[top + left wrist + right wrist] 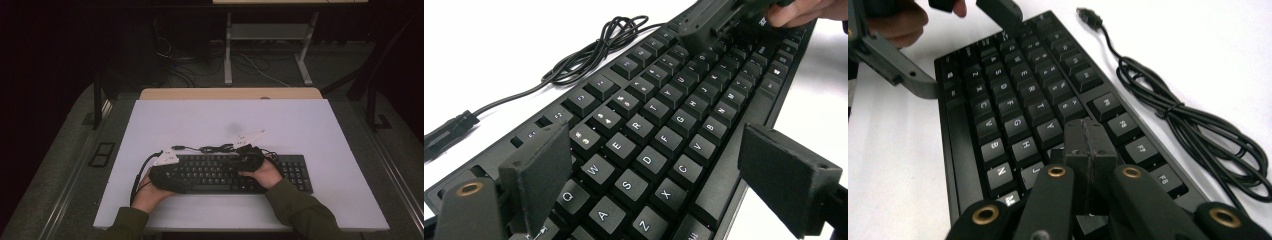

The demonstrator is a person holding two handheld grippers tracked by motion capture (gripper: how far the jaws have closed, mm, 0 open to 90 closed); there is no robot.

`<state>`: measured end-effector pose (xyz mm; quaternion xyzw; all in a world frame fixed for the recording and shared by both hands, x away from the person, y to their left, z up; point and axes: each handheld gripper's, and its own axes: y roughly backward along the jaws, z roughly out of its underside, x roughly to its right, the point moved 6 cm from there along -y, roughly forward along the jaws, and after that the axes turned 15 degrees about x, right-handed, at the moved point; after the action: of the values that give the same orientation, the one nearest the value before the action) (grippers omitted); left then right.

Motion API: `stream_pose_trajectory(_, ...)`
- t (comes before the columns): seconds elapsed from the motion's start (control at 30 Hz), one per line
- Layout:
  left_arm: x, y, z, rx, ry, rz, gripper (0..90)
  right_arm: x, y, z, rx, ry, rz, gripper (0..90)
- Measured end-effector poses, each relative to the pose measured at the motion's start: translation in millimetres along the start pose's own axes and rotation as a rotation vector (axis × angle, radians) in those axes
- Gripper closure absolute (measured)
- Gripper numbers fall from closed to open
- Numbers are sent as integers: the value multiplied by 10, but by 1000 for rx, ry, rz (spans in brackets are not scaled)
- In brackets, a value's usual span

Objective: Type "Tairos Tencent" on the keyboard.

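Keyboard (235, 172) near table's (310, 125) front edge looked rigid, light, best gripped at ends; left gripper (664, 165) wide over keys, right gripper (1090, 147) closed empty.

Dim, dark surroundings; glaring white tabletop
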<state>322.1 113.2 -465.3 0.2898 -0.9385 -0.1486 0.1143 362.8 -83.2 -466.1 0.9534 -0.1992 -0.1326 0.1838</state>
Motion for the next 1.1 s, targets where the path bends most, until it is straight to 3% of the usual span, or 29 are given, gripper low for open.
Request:
stream_pose_trajectory(0.33,-2,-2,12,-7,-4,-2,132,7,-21,60,-42,0,-2,893)
stream_pose_trajectory(1.1,-13,4,19,-12,-8,-4,132,-2,-39,111,-68,-4,-14,894)
